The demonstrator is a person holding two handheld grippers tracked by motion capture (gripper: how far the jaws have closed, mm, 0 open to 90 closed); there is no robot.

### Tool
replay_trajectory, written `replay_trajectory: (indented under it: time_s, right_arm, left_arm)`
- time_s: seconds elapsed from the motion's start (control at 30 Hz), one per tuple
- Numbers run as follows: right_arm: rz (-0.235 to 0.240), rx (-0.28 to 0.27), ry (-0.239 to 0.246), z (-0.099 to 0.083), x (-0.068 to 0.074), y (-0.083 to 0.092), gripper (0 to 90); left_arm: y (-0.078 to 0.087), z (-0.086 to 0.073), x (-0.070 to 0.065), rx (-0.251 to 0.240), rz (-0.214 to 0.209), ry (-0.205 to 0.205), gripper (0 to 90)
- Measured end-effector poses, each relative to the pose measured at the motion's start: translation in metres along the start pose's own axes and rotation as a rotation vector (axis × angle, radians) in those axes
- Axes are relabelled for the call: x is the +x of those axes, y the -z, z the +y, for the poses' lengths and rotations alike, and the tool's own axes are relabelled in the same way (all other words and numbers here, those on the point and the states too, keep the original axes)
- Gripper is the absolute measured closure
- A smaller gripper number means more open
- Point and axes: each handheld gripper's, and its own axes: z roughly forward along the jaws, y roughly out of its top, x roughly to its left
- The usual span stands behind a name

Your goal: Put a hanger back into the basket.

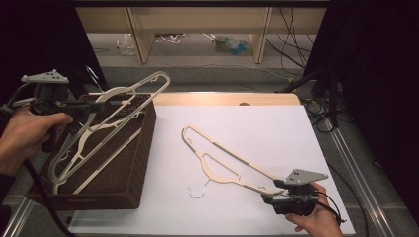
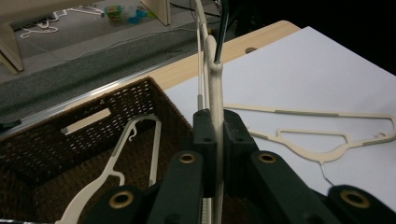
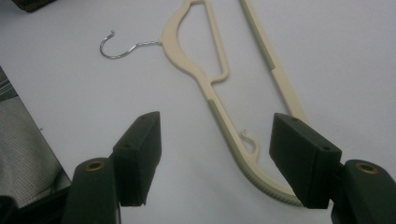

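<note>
My left gripper (image 1: 109,104) is shut on a cream plastic hanger (image 1: 148,86) and holds it over the brown wicker basket (image 1: 133,163) at the table's left. In the left gripper view the black pads (image 2: 205,135) clamp the hanger's thin edge (image 2: 215,79). Another cream hanger (image 2: 119,161) lies inside the basket (image 2: 56,140). A third cream hanger (image 1: 222,160) with a wire hook (image 1: 197,191) lies flat on the white sheet. My right gripper (image 1: 272,191) stands open at its near end. In the right gripper view (image 3: 219,156) that curved end (image 3: 226,135) lies between the spread pads, untouched.
The white sheet (image 1: 267,128) covers most of the wooden table (image 1: 222,98). Beyond the far edge are wooden furniture legs (image 1: 141,39), loose cables and small items on the floor. Dark curtains flank both sides, and a metal rail (image 1: 353,163) runs along the right.
</note>
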Motion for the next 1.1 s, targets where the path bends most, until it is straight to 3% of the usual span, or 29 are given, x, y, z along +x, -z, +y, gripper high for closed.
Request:
replay_trajectory:
  time_s: [0.2,0.3,0.4,0.43,0.87,1.1]
  right_arm:
    - [-0.002,0.006,-0.008,0.0,0.001,0.0,35.9]
    - [0.001,0.008,-0.004,-0.001,0.0,-0.001,35.9]
    - [0.003,0.017,-0.014,-0.001,0.001,-0.001,35.9]
    - [0.005,0.02,-0.017,-0.001,0.001,-0.002,35.9]
    - [0.005,0.019,-0.015,-0.002,0.001,-0.002,36.0]
    - [-0.003,0.012,-0.003,-0.002,0.0,-0.002,36.0]
  left_arm:
    - [0.001,-0.018,0.021,0.007,0.027,0.032,86.2]
    - [0.005,-0.026,0.03,-0.019,0.031,0.049,86.1]
    - [0.006,-0.029,0.034,-0.017,0.036,0.043,86.2]
    - [0.006,-0.032,0.037,0.002,0.046,0.024,86.2]
    - [-0.007,-0.054,0.055,0.032,0.074,0.021,86.2]
    - [-0.012,-0.067,0.059,0.048,0.062,0.023,86.1]
